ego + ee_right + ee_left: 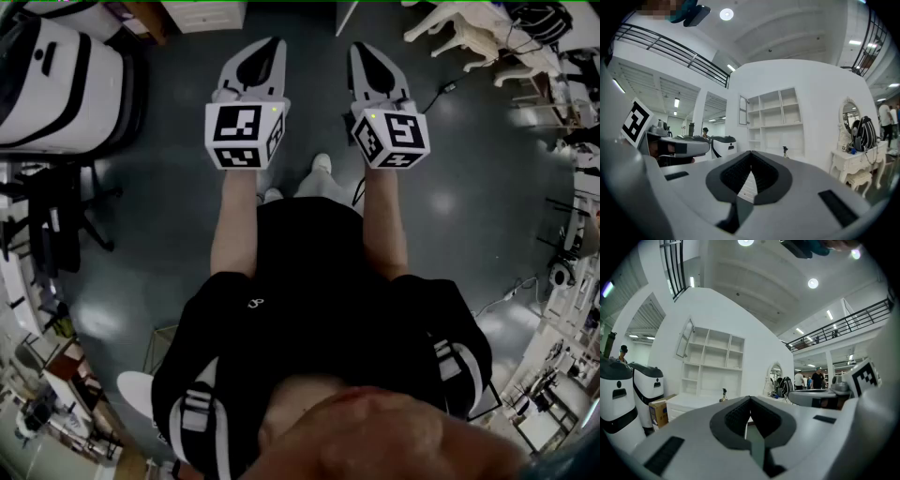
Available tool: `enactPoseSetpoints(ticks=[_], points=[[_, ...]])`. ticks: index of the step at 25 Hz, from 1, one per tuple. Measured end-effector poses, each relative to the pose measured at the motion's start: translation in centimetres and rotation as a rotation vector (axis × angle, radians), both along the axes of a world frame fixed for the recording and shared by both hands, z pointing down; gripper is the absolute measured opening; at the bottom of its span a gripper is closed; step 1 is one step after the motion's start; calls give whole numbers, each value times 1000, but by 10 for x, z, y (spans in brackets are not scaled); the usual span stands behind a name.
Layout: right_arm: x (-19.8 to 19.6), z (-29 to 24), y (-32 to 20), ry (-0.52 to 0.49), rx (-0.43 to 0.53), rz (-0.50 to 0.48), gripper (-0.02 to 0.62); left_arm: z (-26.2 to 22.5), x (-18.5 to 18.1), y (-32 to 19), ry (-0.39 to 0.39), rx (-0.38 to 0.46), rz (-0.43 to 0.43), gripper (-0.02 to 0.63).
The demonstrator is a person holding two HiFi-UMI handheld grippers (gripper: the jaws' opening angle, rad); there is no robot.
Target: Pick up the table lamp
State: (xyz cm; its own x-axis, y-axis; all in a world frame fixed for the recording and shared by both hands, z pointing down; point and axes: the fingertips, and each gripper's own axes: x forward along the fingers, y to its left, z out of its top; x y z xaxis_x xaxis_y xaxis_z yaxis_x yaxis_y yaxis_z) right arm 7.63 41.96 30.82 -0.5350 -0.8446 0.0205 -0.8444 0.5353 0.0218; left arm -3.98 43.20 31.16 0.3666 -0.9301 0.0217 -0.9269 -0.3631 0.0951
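Observation:
A small dark lamp-like object on a thin stand (723, 395) stands on a white low cabinet (693, 403) in front of white shelves, far ahead of both grippers. In the right gripper view it shows as a tiny dark shape (785, 150). My left gripper (276, 41) and right gripper (359, 47) are held level side by side over the dark floor. Each has its jaw tips touching, with nothing between them. The left gripper's (750, 398) tips meet in its own view, as do the right gripper's (751, 152).
White rounded machines (56, 84) stand at the left, with a cardboard box (658, 411) beside them. A white dressing table (855, 164) with an oval mirror and a backpack (863, 133) stands at the right. People (818, 378) stand far off. White chairs (469, 28) and a cable (441, 94) lie ahead right.

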Motion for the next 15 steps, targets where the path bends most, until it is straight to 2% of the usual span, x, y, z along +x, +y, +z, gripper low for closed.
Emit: enactPoseSetpoints(ticks=[6,15], points=[[-10,-2,19,7,-27,-21,18,1,-4,18,-7,-26,-1,10],[-8,8,15,-17,-36,-3,18,13,-3,11,3,-47,15,10]])
